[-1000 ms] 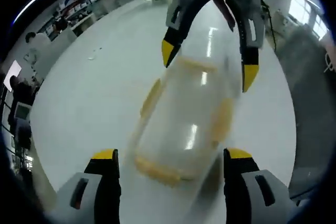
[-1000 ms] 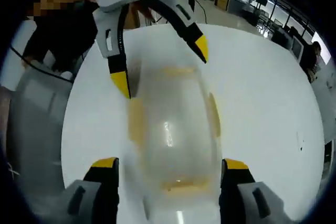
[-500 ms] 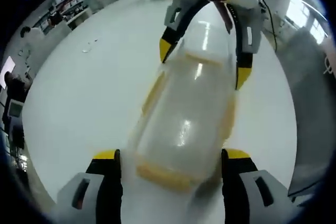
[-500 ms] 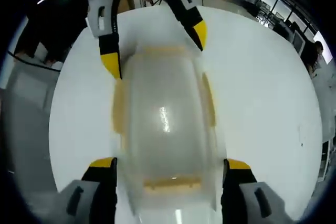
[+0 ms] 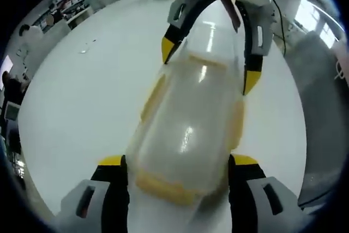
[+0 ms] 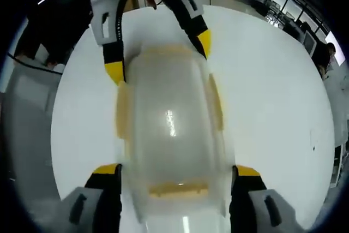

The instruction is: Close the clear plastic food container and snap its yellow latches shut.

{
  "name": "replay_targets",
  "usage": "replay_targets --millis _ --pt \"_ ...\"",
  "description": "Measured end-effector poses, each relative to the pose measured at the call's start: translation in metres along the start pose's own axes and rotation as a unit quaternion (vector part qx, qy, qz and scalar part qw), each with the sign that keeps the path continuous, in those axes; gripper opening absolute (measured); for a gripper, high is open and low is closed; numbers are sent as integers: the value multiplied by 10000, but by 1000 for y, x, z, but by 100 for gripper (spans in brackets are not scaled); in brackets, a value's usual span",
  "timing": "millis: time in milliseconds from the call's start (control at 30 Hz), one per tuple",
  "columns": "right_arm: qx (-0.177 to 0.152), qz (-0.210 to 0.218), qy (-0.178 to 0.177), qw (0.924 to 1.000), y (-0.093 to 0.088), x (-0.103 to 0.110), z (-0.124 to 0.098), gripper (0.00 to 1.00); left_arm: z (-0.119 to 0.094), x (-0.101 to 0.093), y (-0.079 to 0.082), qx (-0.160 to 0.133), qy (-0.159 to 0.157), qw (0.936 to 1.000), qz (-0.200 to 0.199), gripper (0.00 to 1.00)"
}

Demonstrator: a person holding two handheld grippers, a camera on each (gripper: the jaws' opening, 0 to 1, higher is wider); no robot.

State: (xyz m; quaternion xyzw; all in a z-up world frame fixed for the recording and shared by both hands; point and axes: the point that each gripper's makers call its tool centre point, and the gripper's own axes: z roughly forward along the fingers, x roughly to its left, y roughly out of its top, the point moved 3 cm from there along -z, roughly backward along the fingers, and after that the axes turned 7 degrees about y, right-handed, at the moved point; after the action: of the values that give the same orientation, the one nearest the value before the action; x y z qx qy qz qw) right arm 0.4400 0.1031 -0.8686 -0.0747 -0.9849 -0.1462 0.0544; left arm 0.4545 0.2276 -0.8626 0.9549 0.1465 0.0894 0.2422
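Both grippers, left (image 5: 175, 163) and right (image 6: 175, 174), spread wide, straddle opposite ends of the container (image 6: 170, 135) (lid on) on the table (image 6: 272, 102); uneven squeezing could skid it away, latches (image 6: 179, 189) unsnapped.

left tongs (image 5: 174, 170) spread, right tongs (image 6: 174, 175) spread

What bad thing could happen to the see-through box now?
The clear container sits on a smooth white table with a tool at each end, the left tool and the right tool. If one pushes harder, it might slide or tip. Its yellow latches might stay unsnapped.
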Motion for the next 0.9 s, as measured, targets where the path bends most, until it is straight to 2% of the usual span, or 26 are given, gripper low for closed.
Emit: replay_targets --millis 100,367,500,800,867,900 --pt "79 -237 70 9997 -3 2 -2 78 -1 -1 -1 95 -37 9999 84 73" --pt "159 -381 108 9991 -4 4 -3 68 -2 -1 -3 180 -45 9998 102 73" --pt "136 -384 109 9991 -4 4 -3 67 -2 -2 -4 279 -25 9996 91 72" --pt "110 -558 184 9982 -6 4 -5 65 -3 -3 -5 266 -39 9996 96 72" --pt "306 -877 230 9954 -9 7 -7 59 -4 -3 -7 310 -80 9993 205 72" --pt "266 -842 247 9958 -8 9 -7 53 -5 -4 -9 329 -115 9990 270 72"
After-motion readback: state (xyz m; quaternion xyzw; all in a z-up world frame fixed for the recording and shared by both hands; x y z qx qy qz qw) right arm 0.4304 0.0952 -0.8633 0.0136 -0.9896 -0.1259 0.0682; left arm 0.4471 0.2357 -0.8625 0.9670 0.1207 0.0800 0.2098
